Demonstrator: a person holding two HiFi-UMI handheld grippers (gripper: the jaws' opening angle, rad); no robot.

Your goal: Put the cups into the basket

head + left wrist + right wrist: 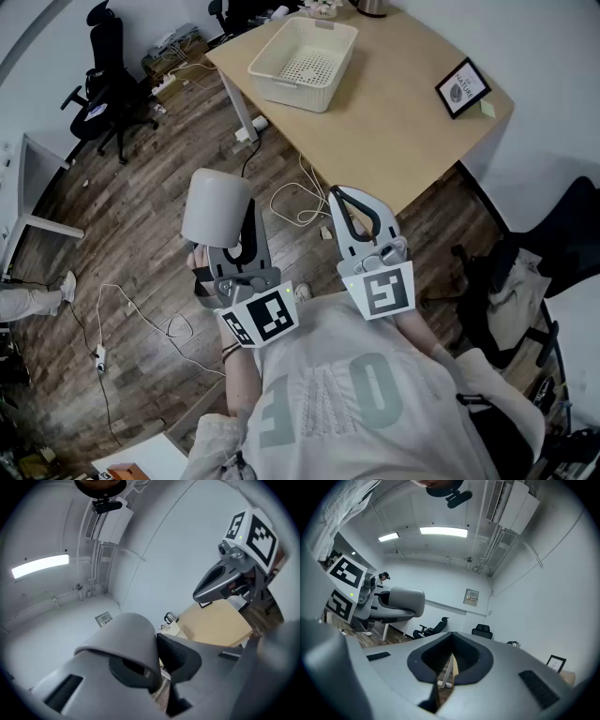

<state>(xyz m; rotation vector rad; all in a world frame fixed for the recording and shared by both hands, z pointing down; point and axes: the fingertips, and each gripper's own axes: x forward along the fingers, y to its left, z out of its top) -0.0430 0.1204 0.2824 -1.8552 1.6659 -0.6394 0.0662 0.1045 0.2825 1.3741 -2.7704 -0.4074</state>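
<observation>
A light grey cup is held in the air over the wooden floor, mouth toward me, with my left gripper shut on its rim. In the left gripper view the cup's wall is pinched between the two jaws of the left gripper. My right gripper hovers beside it at the table's near edge, shut and empty; its jaws meet at the tips. The cream perforated basket stands empty at the far end of the table, well ahead of both grippers.
A framed picture stands on the table's right side and a kettle at its far edge. Black office chairs stand at the far left, another chair at the right. Cables lie on the floor.
</observation>
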